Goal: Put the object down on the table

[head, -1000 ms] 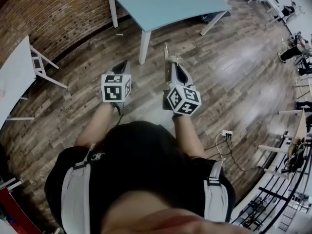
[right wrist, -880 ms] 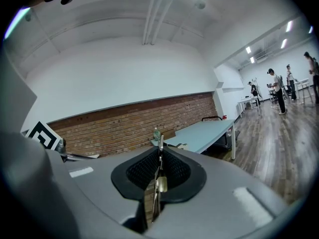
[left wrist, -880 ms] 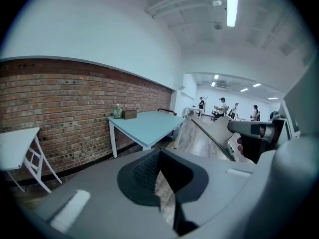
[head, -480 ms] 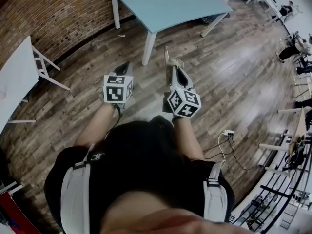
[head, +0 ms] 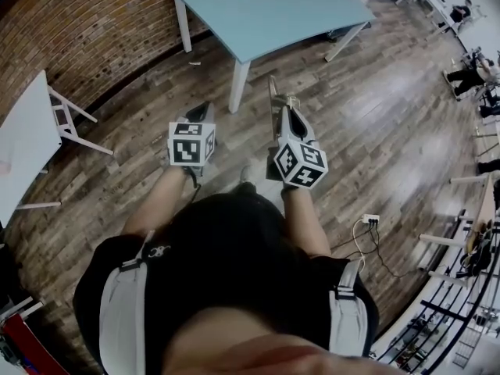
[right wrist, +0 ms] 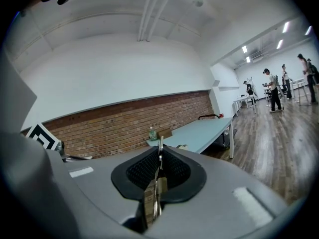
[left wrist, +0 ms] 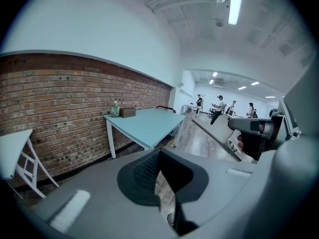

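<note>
right tongs (right wrist: 159, 158) clamp thin flat object (head: 272, 96); left tongs (left wrist: 158, 171) apart.

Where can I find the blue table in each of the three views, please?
Head view: blue table at the top, centre.
Left gripper view: blue table just left of centre, above the jaws.
Right gripper view: blue table right of centre.
Shared landmark: the brick wall beside it.
</note>
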The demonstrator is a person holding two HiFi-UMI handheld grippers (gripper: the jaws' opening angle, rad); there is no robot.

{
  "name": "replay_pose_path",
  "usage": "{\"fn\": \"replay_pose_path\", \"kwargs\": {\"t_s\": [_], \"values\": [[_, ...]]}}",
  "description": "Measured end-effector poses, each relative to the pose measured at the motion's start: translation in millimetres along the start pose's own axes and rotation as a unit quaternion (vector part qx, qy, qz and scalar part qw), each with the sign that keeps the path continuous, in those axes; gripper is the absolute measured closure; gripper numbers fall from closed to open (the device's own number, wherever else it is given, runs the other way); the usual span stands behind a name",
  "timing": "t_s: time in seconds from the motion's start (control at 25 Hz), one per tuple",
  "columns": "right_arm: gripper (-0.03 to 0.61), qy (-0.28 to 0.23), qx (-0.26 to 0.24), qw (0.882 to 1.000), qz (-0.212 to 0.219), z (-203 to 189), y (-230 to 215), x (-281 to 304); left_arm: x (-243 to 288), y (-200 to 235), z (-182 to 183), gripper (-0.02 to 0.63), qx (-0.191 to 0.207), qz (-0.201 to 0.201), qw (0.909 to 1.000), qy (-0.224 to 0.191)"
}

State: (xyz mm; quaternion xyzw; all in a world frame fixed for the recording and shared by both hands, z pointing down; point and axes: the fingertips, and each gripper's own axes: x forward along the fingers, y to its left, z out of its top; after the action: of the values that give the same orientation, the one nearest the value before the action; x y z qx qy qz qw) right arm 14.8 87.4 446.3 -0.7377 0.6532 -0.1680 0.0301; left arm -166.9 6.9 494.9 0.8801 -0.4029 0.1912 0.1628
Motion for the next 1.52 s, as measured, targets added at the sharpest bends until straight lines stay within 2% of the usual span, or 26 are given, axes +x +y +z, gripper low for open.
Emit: {"fn": "replay_pose_path", "kwargs": {"t_s": [0.28,0.72,1.24,1.52], "values": [[0.538,-0.005,-0.005,1.0,0.005,29.4,-30.0,51.3,53.7,-2.7,38.3,0.614,0.006,0.003,1.0,-0.003],[0.538,0.005,0.003,1.0,0.023,56.9,-80.9,113.6,121.0,-19.5,73.5,0.614,0.01,0.024,0.9995,0.016],[0.538,0.02,0.002,0.998,0.061,74.5,-129.2,165.0,182.4,-48.4,97.4,0.614,0.004,0.046,0.9986,0.024],[0.538,0.031,-0.003,0.997,0.072,71.9,-145.5,172.5,196.2,-59.8,91.8,0.614,-0.007,0.053,0.9982,0.028]]}}
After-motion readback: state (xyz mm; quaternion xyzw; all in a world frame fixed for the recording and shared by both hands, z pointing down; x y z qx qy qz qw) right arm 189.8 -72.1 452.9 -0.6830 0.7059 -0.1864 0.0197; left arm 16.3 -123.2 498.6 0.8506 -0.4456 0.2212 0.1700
